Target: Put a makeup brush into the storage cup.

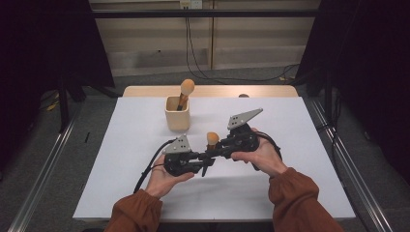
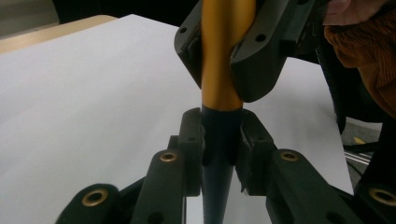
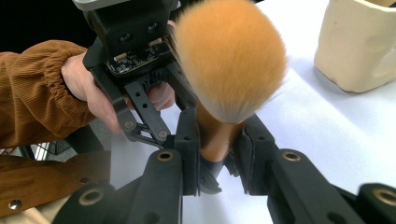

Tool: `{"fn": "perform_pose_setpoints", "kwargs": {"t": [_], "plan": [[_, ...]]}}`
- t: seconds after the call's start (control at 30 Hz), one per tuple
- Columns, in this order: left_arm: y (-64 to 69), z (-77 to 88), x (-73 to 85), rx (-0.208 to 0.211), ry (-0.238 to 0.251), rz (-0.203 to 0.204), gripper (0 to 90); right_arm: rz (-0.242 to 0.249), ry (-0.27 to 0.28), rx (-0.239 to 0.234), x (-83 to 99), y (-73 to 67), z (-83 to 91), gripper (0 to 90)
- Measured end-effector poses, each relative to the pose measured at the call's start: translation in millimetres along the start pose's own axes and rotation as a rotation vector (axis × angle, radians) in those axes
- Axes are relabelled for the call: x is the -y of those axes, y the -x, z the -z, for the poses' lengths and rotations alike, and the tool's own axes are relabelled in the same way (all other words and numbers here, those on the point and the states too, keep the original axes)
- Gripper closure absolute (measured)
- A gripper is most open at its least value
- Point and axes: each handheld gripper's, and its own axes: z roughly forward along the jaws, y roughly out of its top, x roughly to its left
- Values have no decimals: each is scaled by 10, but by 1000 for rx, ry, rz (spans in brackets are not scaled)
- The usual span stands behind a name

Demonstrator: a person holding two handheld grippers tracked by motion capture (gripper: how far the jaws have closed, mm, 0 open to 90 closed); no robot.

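Observation:
A makeup brush with orange bristles, a gold ferrule and a dark handle is held upright above the white table between both grippers. My left gripper is shut on the dark handle. My right gripper is shut on the gold ferrule just below the bristles, right above the left jaws. The two grippers point at each other, tips nearly touching.
A cream cup stands on the table behind and to the left of the grippers, with a second orange-headed brush upright in it. The white table top ends at a wooden strip at the far edge.

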Motion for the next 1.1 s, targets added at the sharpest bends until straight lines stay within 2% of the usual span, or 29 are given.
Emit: {"fn": "perform_pose_setpoints", "kwargs": {"t": [0.17,0.27,0.33,0.5,0.67,0.77,0.97,1.03,1.1], "plan": [[3,9,-5,-7,-5,-1,744,-7,22,4,39,0,4,723],[-8,9,-3,1,2,15,744,-12,35,11,52,-2,10,714],[-15,8,-4,2,11,29,745,-14,42,13,62,-8,14,693],[-34,34,-2,-9,14,32,745,-28,61,27,91,-2,37,644],[-38,65,-11,-23,17,31,745,-36,87,46,149,6,51,524],[-45,84,-7,-30,13,27,744,-43,111,64,179,9,62,361],[-68,155,-5,-47,19,31,744,-51,158,101,213,11,74,173],[-78,180,0,-57,22,37,744,-50,168,129,254,8,59,104],[-87,198,12,-58,28,45,744,-79,171,151,294,19,49,32]]}}
